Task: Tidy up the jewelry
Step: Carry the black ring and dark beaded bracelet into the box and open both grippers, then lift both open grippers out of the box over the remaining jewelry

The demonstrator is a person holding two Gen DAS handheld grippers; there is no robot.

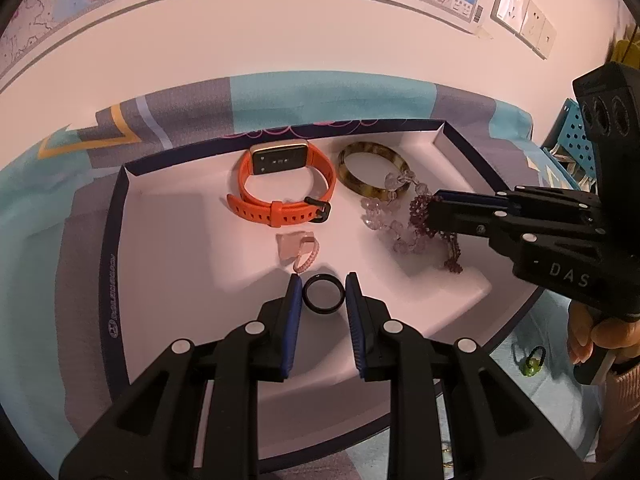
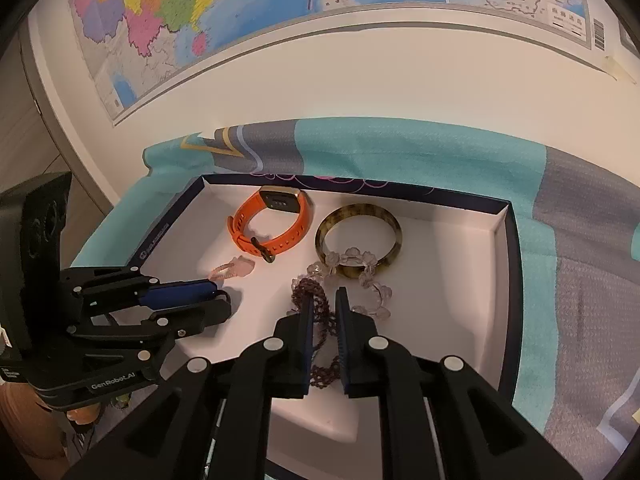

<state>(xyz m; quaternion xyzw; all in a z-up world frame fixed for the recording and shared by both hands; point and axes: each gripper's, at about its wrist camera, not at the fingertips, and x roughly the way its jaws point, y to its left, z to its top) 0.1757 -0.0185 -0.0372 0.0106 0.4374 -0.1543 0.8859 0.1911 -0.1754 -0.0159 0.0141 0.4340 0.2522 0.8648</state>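
Observation:
My left gripper [image 1: 323, 278] is shut on a black ring [image 1: 305, 295], held low over the near part of a white tray [image 1: 116, 240]; it shows at the left in the right wrist view [image 2: 222, 299]. My right gripper [image 2: 324, 294] stands slightly open over a dark purple bead bracelet [image 2: 298, 292], with a strand lying loose in the narrow gap. From the left wrist view its tips [image 1: 432, 210] sit at that bracelet [image 1: 420, 204]. Also in the tray are an orange watch [image 1: 288, 212], a tortoiseshell bangle [image 1: 348, 176], a clear bead bracelet [image 1: 372, 216] and a small pink piece [image 1: 296, 250].
The tray has a dark blue rim [image 2: 514, 280] and rests on a teal and grey cloth [image 2: 440, 152]. A small green and black item [image 1: 532, 362] lies on the cloth to the right. A blue perforated basket [image 1: 572, 132] stands behind. A person's hand [image 1: 600, 336] holds the right gripper.

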